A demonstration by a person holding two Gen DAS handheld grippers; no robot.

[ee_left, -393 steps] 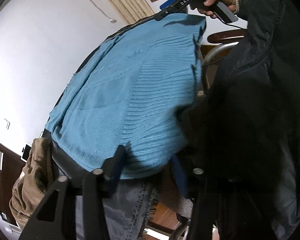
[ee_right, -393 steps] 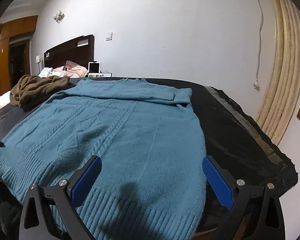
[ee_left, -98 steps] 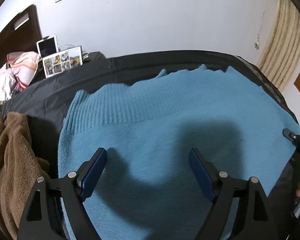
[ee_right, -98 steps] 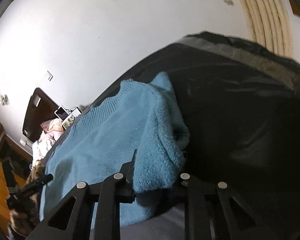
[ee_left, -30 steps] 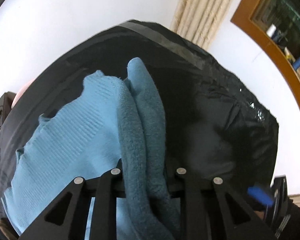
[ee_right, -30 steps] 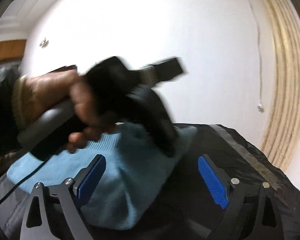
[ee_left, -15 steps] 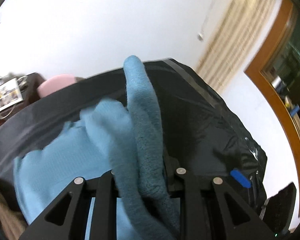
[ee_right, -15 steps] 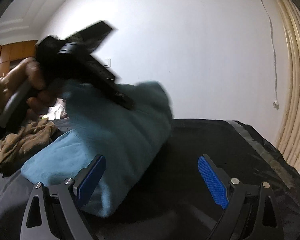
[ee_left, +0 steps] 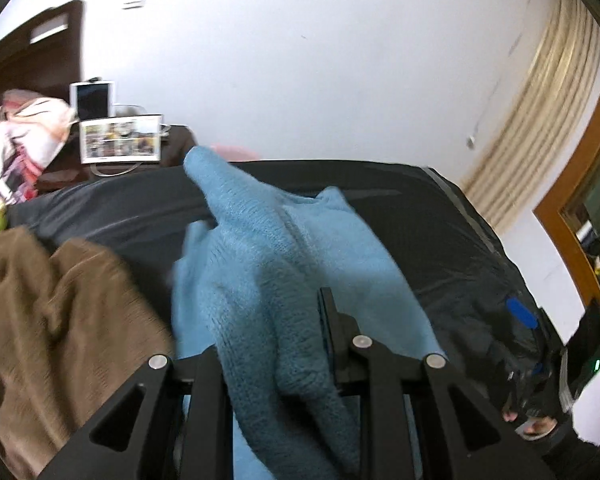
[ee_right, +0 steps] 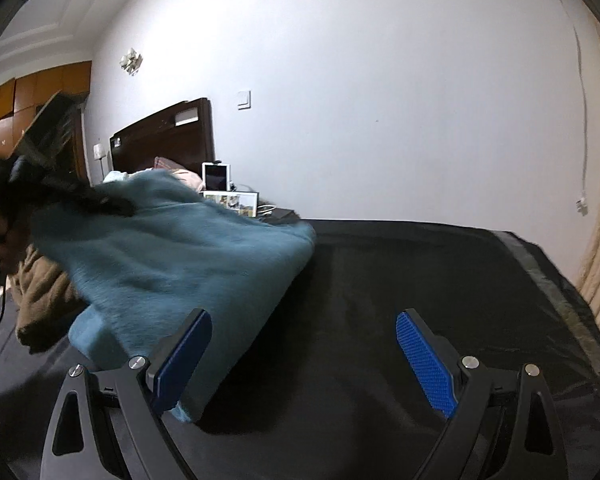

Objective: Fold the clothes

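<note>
Now the left gripper (ee_left: 272, 344), clamped on the folded sweater (ee_left: 284, 248), has carried it beside the brown garment (ee_left: 56, 312), while the right gripper (ee_right: 304, 360) gapes empty, suggesting this fold is finished.

A black sheet (ee_right: 420, 280) covers the bed. A brown blanket (ee_left: 60, 312) lies bunched at its left side. A dark headboard (ee_right: 168, 136) stands against the white wall (ee_right: 380, 100), with a tablet (ee_left: 94, 100) and a photo print (ee_left: 120, 142) propped nearby. Beige curtains (ee_left: 540, 120) hang beside a wooden frame (ee_left: 572, 200).
</note>
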